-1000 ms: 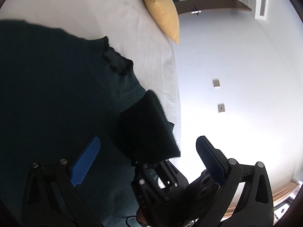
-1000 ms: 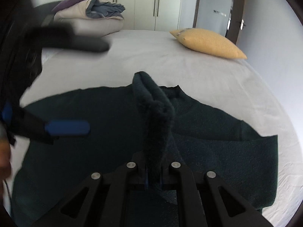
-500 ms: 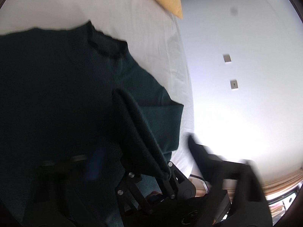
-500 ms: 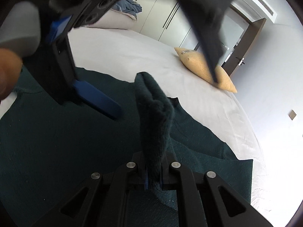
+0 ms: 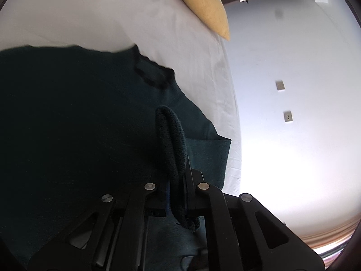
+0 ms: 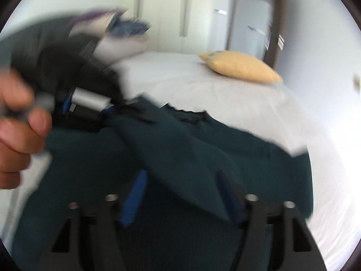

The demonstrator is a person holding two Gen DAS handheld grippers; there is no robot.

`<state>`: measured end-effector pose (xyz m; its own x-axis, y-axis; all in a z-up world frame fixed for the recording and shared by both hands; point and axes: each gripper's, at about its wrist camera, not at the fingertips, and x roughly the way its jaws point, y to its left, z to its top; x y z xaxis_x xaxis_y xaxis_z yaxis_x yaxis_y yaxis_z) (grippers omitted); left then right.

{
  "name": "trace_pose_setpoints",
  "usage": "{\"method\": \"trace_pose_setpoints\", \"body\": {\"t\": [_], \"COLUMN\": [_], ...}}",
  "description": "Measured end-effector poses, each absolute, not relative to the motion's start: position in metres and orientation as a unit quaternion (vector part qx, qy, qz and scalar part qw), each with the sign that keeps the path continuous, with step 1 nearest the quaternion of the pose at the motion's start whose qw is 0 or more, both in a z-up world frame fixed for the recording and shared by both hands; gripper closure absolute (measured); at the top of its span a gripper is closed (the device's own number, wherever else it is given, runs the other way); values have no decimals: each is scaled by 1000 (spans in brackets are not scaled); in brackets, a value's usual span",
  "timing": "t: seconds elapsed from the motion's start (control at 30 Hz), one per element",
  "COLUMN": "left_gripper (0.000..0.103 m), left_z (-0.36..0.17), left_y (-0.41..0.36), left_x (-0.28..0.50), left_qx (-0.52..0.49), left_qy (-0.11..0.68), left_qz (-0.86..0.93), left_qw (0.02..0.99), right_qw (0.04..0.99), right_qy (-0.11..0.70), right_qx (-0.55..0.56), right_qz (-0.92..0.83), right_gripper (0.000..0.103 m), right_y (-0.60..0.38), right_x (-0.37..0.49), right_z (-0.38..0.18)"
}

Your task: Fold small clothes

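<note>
A dark green knitted sweater [image 5: 67, 124] lies spread on the white bed [image 5: 126, 18], collar toward the pillow. My left gripper [image 5: 177, 187] is shut on a fold of the sweater's sleeve [image 5: 171, 140], which stands up between the fingers. In the blurred right wrist view my right gripper [image 6: 180, 194] is open just above the sweater [image 6: 248, 169], with the sleeve [image 6: 171, 149] stretched up and left to the left gripper [image 6: 90, 110] held in a hand.
A yellow pillow [image 5: 203, 2] lies at the far end of the bed, also in the right wrist view [image 6: 241, 68]. Folded bedding [image 6: 121, 38] is stacked at the back left. A white wall [image 5: 293, 90] runs along the bed's right edge.
My left gripper has closed on the sleeve fold that the right gripper held. My right gripper has opened and let it go. The left gripper carries the sleeve leftward.
</note>
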<state>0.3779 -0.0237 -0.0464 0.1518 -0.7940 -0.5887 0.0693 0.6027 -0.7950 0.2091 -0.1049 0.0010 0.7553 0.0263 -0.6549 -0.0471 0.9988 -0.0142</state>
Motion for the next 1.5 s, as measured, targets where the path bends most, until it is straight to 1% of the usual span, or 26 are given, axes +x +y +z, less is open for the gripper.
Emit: {"method": "trace_pose_setpoints", "body": {"t": [0.07,0.13,0.23,0.3,0.33,0.4,0.47,0.67,0.9,1.03,1.13,1.2,1.3,1.43,1.5], "left_gripper": [97,97,97,97,97,97,97,97,97,97,97,97,96,95,94], "left_z": [-42,-40,-32,-27,-25,-21,-20,-39,-80,-102,-115,-123,-134,-139,-139], "left_y": [-10,2,16,25,29,38,42,44,47,48,46,46,53,60,63], "left_x": [378,380,381,382,383,384,386,391,395,392,392,392,390,390,389], "left_qx": [-320,-326,-322,-323,-325,-330,-329,-331,-334,-332,-329,-331,-342,-352,-340], "left_qy": [565,559,553,547,544,537,533,544,562,571,574,576,575,578,583], "left_qz": [-304,-299,-291,-287,-284,-284,-280,-263,-240,-233,-228,-222,-223,-227,-226], "left_qw": [697,701,712,717,720,723,727,725,717,714,714,714,709,700,702], "right_qw": [926,897,843,805,784,757,738,706,720,713,712,717,727,729,733], "right_qy": [362,375,400,389,369,345,331,285,282,275,270,272,276,314,339], "right_qx": [107,233,359,448,498,555,588,648,633,646,648,642,629,608,590], "right_qz": [3,-14,-20,-6,1,2,4,7,11,7,7,7,14,15,19], "right_gripper": [30,30,29,29,29,29,28,27,27,28,31,34,34,34,33], "right_y": [-155,-204,-253,-281,-293,-309,-320,-340,-330,-340,-345,-344,-340,-337,-337], "right_x": [200,194,199,203,203,205,211,222,222,209,206,204,202,197,192], "right_z": [0,-13,-42,-61,-68,-77,-82,-86,-88,-92,-96,-98,-97,-88,-80]}}
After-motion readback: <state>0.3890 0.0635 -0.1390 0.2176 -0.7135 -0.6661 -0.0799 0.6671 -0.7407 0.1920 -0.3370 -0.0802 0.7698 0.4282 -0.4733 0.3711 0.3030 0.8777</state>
